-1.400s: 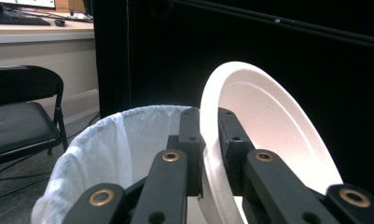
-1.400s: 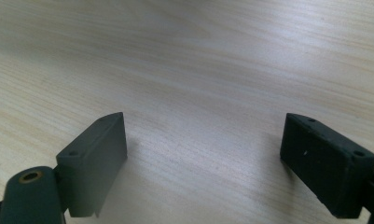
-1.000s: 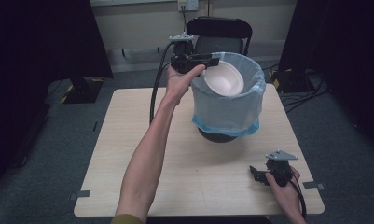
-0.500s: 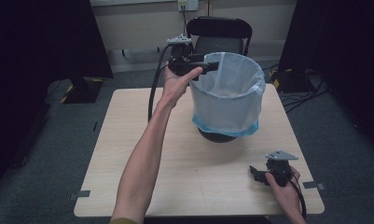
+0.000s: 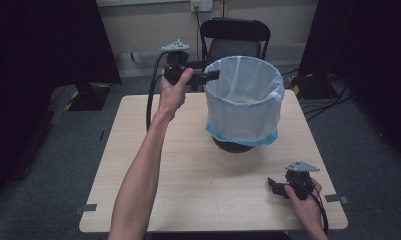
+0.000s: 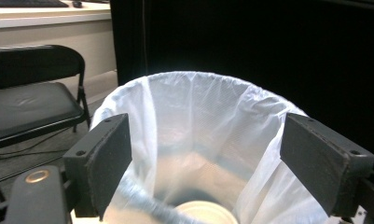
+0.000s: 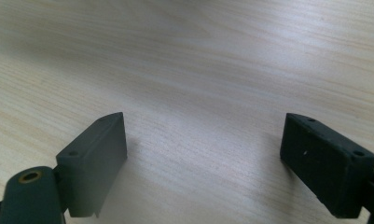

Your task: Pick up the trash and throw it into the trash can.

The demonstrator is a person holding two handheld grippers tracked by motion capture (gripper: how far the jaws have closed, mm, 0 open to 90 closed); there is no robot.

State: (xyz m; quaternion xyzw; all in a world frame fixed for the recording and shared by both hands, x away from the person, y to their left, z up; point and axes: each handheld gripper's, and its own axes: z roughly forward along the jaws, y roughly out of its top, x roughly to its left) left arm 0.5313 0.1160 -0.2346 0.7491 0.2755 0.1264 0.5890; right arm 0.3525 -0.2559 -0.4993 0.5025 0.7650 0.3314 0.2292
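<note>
Closest to the person, the right gripper (image 5: 274,186) sits low over the near right corner of the one wooden table (image 5: 188,170). Its two black jaws are wide apart with nothing between them, and in the right gripper view there is bare wood under them.

Farther back, one bin (image 5: 244,102) stands on the table, toward the far right side. It has one thin white bag (image 6: 194,121) inside, folded over the rim, with a blue edge hanging low on the outside. One white bowl (image 6: 205,214) lies down at the bottom of the bin, inside the bag.

One bare arm reaches up the left side of the table to the left gripper (image 5: 215,76). This gripper is held level, just at the bin's far left rim. Its two jaws have just been opening, and now they stand wide apart with nothing held between them. In the left gripper view they frame the open top of the bag.

Behind the table, by the wall, stands one black chair (image 5: 235,42)
</note>
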